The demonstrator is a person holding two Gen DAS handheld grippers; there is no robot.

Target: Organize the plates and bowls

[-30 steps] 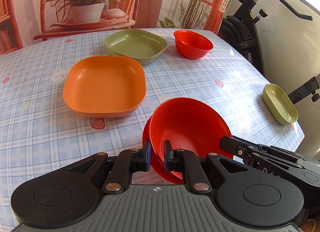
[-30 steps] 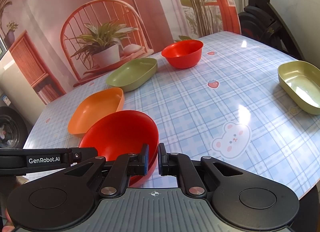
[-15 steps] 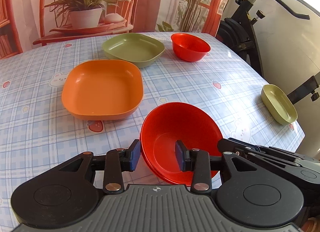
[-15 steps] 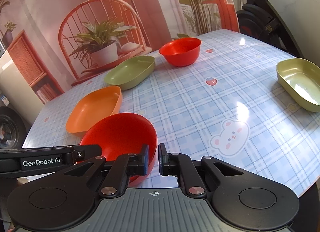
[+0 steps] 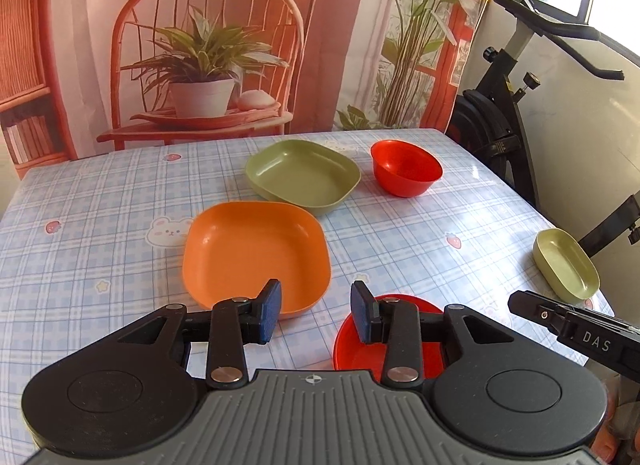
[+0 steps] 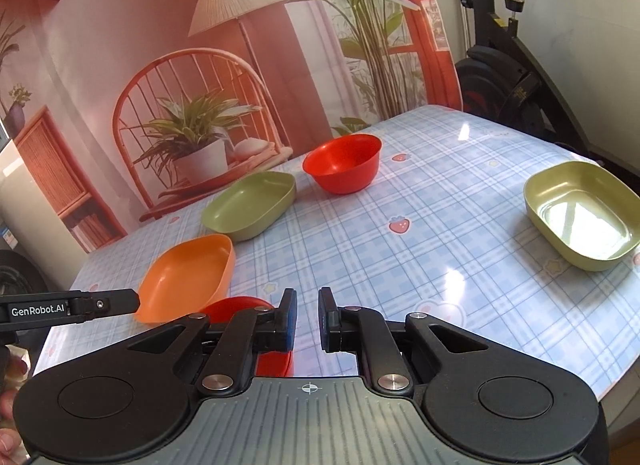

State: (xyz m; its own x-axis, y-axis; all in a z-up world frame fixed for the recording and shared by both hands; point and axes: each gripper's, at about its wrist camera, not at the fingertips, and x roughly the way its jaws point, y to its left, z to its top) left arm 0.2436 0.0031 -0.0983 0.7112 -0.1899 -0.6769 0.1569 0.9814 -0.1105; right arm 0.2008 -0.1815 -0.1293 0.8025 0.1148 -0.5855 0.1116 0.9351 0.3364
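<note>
Backdrop: printed cloth (image 5: 200,45) with a wicker chair and potted plant hung behind the desk (image 5: 80,225), which wore a glossy blue-check oilcloth.
Near red bowl: red bowl (image 5: 360,349) sat on the desk's near edge, under and just ahead of both tools, held by neither.
Left gripper: left gripper (image 5: 316,311) had just been opening; its fingers stood released and well apart, with nothing between them.
Right gripper: right gripper (image 6: 307,319) had its fingers nearly together with a narrow gap, grasping nothing.
Handling: the bowls and plates looked like light, stiff, smooth plastic, likely to slide on the oilcloth; a pinch across the thin rim seemed the best hold.
Other dishes: orange plate (image 5: 256,253) lay just beyond the bowl, green plate (image 5: 304,177) behind it, far red bowl (image 5: 406,169) beside that, small green dish (image 6: 580,213) well apart at the right edge.
Obstacles: orange plate's near rim crowded the left side; exercise bike (image 5: 520,105) stood off the desk, clear of the work.
</note>
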